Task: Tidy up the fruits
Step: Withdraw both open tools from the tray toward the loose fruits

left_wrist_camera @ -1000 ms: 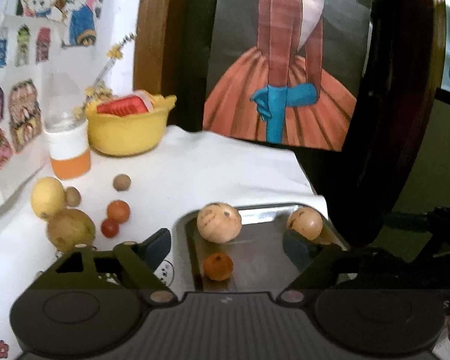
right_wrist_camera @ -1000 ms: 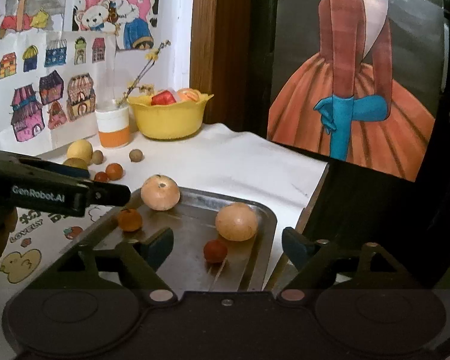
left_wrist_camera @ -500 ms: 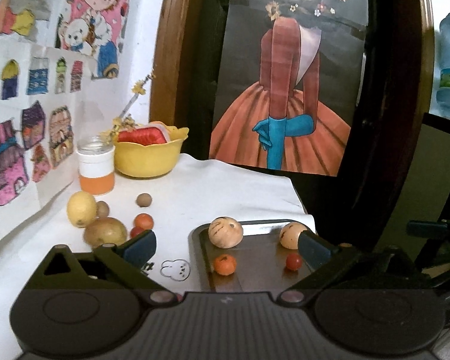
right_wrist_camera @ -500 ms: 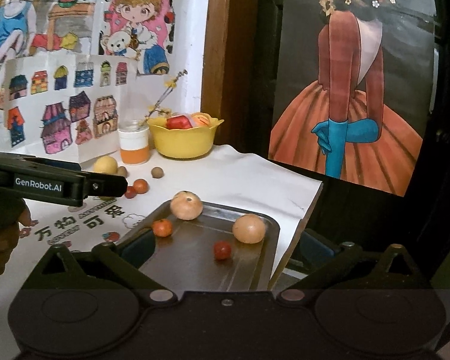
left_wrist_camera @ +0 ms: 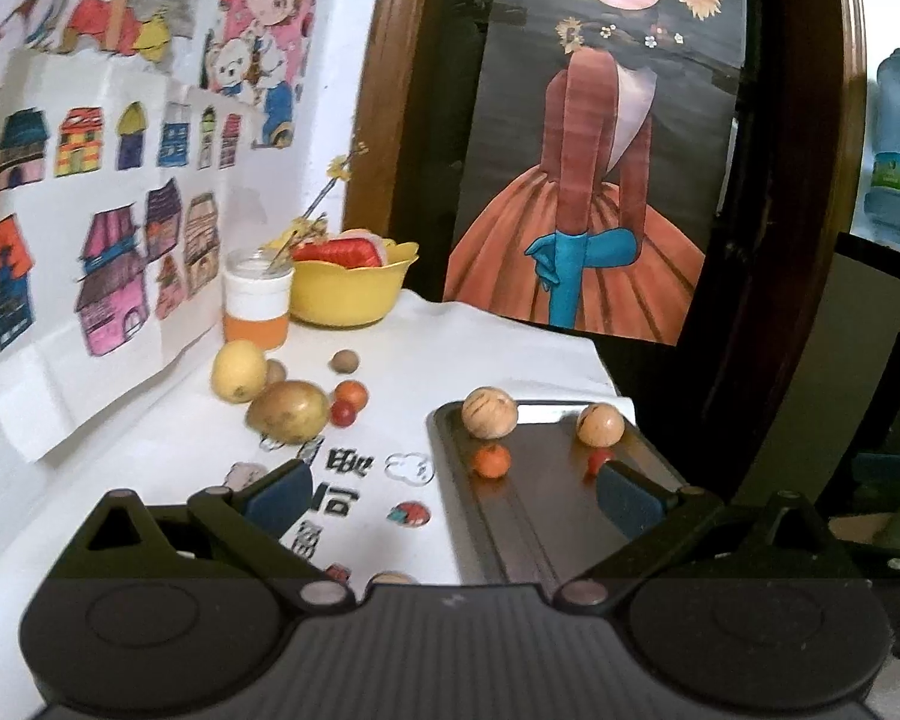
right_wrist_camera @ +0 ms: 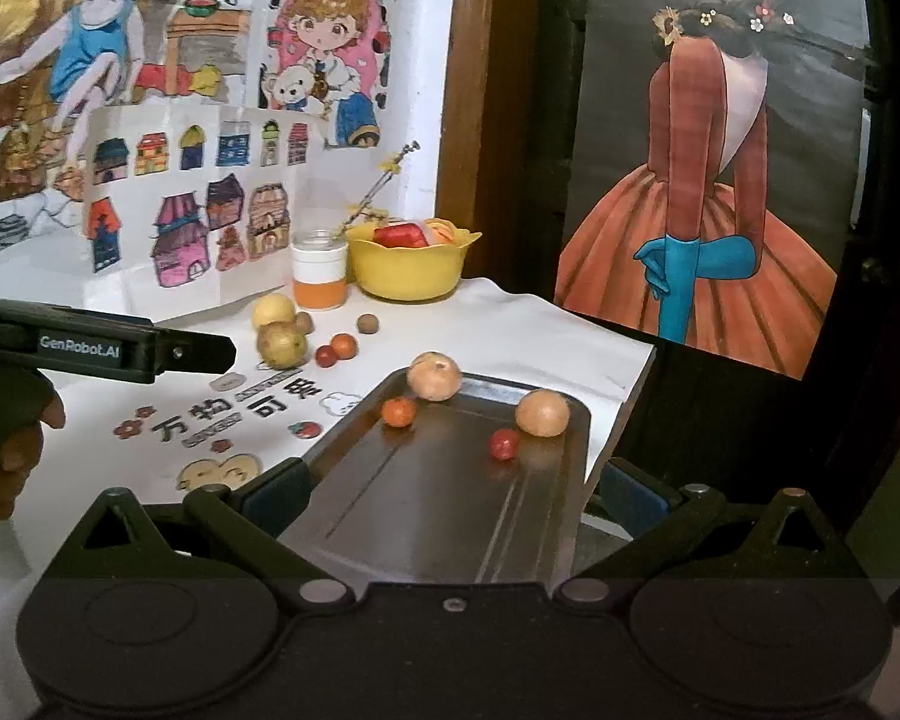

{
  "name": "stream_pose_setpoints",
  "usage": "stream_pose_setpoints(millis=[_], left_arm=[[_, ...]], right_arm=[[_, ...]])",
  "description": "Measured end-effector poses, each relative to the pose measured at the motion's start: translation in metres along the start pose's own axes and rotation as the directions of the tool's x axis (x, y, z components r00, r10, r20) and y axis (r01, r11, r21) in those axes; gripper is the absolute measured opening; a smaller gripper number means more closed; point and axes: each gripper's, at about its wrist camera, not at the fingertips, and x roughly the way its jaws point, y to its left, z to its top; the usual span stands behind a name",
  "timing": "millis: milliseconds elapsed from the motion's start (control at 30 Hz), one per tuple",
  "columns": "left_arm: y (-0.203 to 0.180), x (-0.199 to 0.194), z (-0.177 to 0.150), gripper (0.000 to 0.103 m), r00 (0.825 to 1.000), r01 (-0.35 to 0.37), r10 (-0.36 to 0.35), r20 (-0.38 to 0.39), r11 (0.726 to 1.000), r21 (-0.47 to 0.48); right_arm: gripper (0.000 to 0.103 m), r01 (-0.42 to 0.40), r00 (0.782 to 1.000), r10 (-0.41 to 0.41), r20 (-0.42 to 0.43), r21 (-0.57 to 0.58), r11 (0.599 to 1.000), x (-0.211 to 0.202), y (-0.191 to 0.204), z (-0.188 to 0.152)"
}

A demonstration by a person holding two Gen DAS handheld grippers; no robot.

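A metal tray (right_wrist_camera: 426, 516) (left_wrist_camera: 546, 516) lies on the white tablecloth near the table's right edge. It holds two pale round fruits (right_wrist_camera: 433, 376) (right_wrist_camera: 542, 413), a small orange (right_wrist_camera: 399, 411) and a small red fruit (right_wrist_camera: 504, 443). Left of the tray lie a lemon (left_wrist_camera: 238, 370), a potato-like fruit (left_wrist_camera: 287, 411), small orange and red fruits (left_wrist_camera: 350, 395) and brown nuts (left_wrist_camera: 343, 361). My left gripper (left_wrist_camera: 453, 495) hangs open and empty above the tray's near left corner. My right gripper (right_wrist_camera: 453, 495) is open and empty over the tray's near end.
A yellow bowl (right_wrist_camera: 411, 267) with fruit and a white-and-orange jar (right_wrist_camera: 320, 269) stand at the back by the wall. Drawings cover the wall at left. A dark wooden frame with a poster stands behind. The table drops off just right of the tray.
Both grippers have pulled back and up from the tray, so the table and fruits look smaller and farther. The fruits have not moved.
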Motion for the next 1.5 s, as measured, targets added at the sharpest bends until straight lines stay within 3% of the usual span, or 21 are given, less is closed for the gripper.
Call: stream_pose_setpoints(millis=[400,933,1167,1367,1500], left_arm=[[0.024,-0.045,-0.018,0.103,1.0,-0.024,0.024,0.001,1.0,-0.013],[0.073,-0.083,-0.046,0.103,0.993,-0.11,0.109,-0.051,0.994,-0.018],[0.098,-0.088,-0.04,0.103,0.987,-0.151,0.15,-0.053,0.988,-0.03],[0.118,-0.082,-0.023,0.103,0.984,-0.177,0.176,-0.027,0.983,-0.046],[0.13,-0.072,-0.01,0.103,0.984,-0.179,0.178,-0.009,0.982,-0.063]], right_arm=[[0.102,-0.032,0.999,0.032,0.006,0.017,0.999,-0.043,0.045,-0.017],[0.102,-0.134,0.991,0.134,-0.016,-0.011,0.991,-0.059,0.124,-0.029],[0.102,-0.186,0.982,0.185,0.036,0.018,0.982,-0.052,0.146,-0.003],[0.102,-0.269,0.959,0.257,0.121,0.095,0.958,-0.039,0.154,0.038],[0.102,-0.265,0.957,0.251,0.148,0.084,0.961,-0.022,0.156,0.064]])
